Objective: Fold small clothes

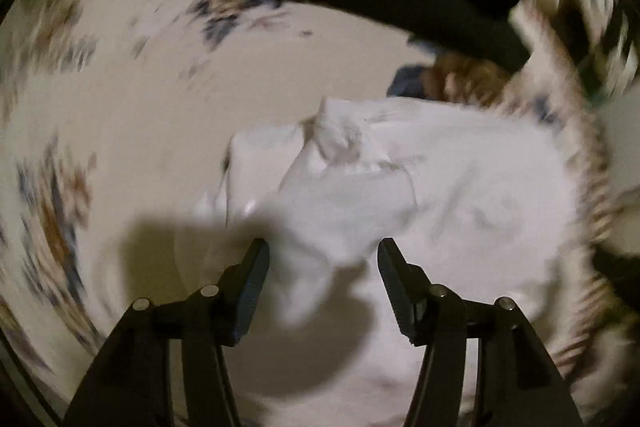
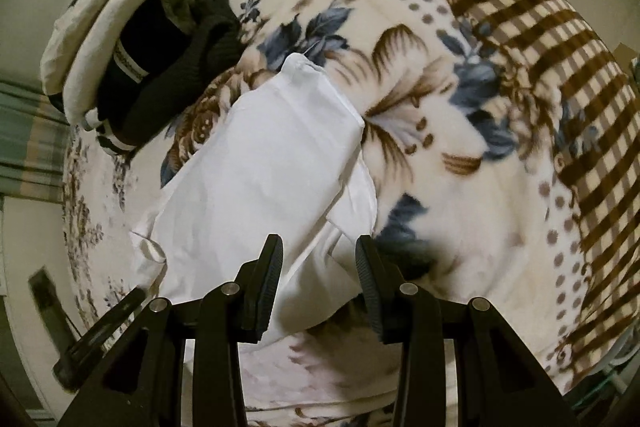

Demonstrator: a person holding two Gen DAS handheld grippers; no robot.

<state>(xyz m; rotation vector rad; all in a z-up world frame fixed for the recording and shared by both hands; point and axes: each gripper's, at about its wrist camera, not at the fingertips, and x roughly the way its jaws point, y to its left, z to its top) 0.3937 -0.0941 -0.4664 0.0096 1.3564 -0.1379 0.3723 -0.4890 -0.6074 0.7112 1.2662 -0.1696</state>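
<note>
I am looking down at a big flowery blanket (image 2: 420, 131) that covers the bed. In the upper left of the right view sits a pile of dark and cream clothes (image 2: 132, 67). The white cloth (image 2: 260, 163) I am folding lies across the middle of that view, partly folded.

My right gripper (image 2: 320, 279) is open, and a fold of the white cloth passes between its jaws without being pinched. My left gripper (image 1: 324, 279) is open too, over the cloth's edge, and its view is very blurry.

I think the fold could flop open, because nothing is holding it. I could also grab the blanket by mistake, since the blur hides the cloth's edge.
</note>
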